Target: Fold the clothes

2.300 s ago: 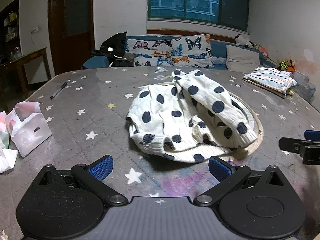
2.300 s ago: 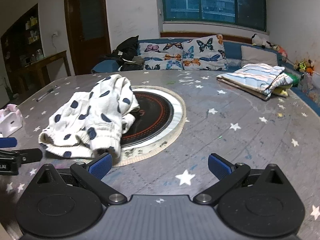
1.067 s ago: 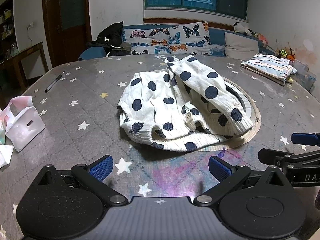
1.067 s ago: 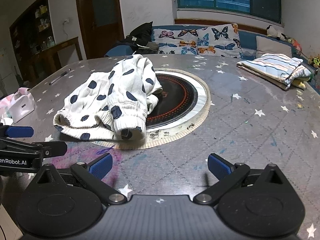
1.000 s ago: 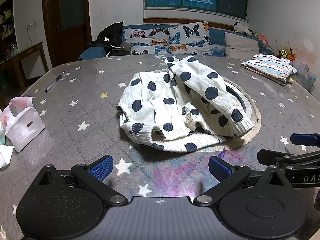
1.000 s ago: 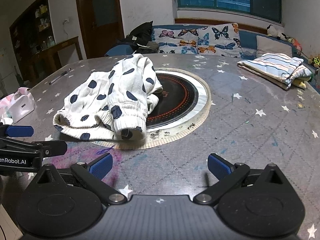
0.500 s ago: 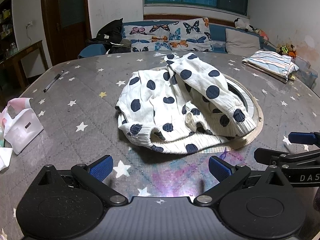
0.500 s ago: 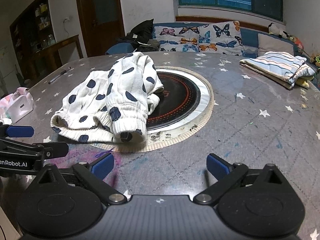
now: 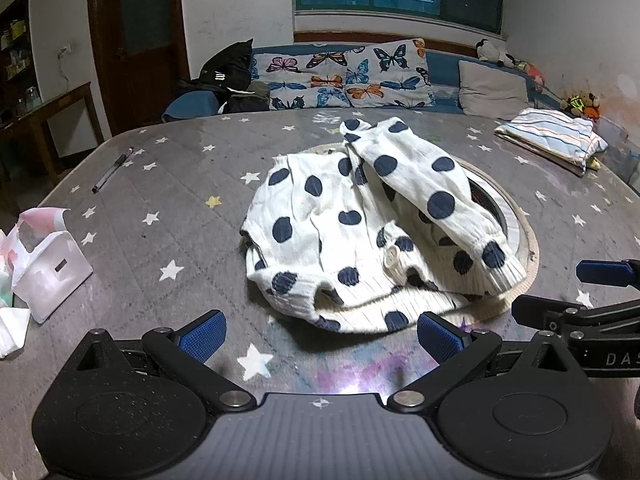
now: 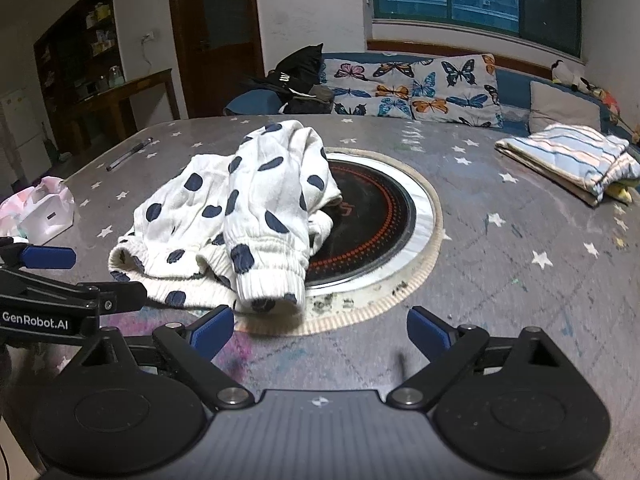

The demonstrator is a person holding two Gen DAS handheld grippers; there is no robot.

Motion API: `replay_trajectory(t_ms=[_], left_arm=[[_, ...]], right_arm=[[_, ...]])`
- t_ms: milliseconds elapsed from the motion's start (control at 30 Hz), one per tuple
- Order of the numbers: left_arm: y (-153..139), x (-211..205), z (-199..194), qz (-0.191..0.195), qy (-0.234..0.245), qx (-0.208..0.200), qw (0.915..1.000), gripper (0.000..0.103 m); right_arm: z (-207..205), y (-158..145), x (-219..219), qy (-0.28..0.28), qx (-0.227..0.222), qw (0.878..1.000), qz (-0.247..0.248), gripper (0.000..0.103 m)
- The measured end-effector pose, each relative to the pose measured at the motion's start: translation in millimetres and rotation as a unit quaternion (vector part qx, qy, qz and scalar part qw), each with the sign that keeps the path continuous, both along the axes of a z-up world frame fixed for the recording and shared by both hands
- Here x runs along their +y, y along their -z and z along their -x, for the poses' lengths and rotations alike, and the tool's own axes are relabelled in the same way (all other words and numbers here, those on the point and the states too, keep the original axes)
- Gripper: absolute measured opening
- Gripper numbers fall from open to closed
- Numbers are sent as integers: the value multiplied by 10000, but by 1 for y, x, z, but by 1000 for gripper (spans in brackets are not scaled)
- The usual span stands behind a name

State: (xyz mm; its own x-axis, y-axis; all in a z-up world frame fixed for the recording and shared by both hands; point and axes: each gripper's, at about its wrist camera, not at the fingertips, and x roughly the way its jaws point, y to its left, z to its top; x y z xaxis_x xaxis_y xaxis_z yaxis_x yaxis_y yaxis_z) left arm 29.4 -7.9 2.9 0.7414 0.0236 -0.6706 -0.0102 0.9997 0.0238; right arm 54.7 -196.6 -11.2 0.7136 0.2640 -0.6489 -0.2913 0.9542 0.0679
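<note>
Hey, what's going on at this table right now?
A person holds a hand-held gripper in each hand, aimed at a crumpled white sweater with dark polka dots on the star-patterned table. It partly covers a round black cooktop set into the table. The left hand-held gripper and the right hand-held gripper are both open, just short of the sweater's near edge, touching nothing. A folded striped garment lies at the far right. No fold is made yet.
</note>
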Motion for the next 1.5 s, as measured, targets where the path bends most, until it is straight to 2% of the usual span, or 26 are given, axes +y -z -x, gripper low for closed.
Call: replay_trajectory(t_ms=[367, 700, 933, 1167, 1333, 1400, 1433, 1467, 1500], left_arm=[[-9, 11, -18, 8, -102, -96, 9999, 103], [-16, 24, -39, 3, -265, -191, 9995, 102], [-10, 38, -54, 141, -435, -15, 9990, 95], [-1, 48, -57, 366, -524, 204, 9977, 92], [3, 45, -59, 427, -385, 346, 9977, 79], [5, 47, -60, 509, -358, 439, 9971, 65], [7, 48, -61, 579, -336, 493, 9965, 59], [9, 50, -62, 677, -295, 532, 9959, 51], [10, 51, -61, 781, -249, 565, 9950, 41]], right_arm=[[-15, -12, 11, -246, -140, 9996, 33, 91], [-31, -17, 21, -370, -186, 9991, -12, 83], [-46, -18, 28, -396, -179, 9990, -50, 74], [-52, -13, 40, -603, -119, 9981, 75, 73], [-62, -7, 42, -532, -32, 9985, 113, 55], [-65, -5, 38, -482, 23, 9988, 81, 38], [-66, -5, 34, -453, 51, 9990, 30, 33], [-66, -5, 31, -423, 65, 9991, -22, 25], [-66, -6, 27, -389, 63, 9992, -67, 22]])
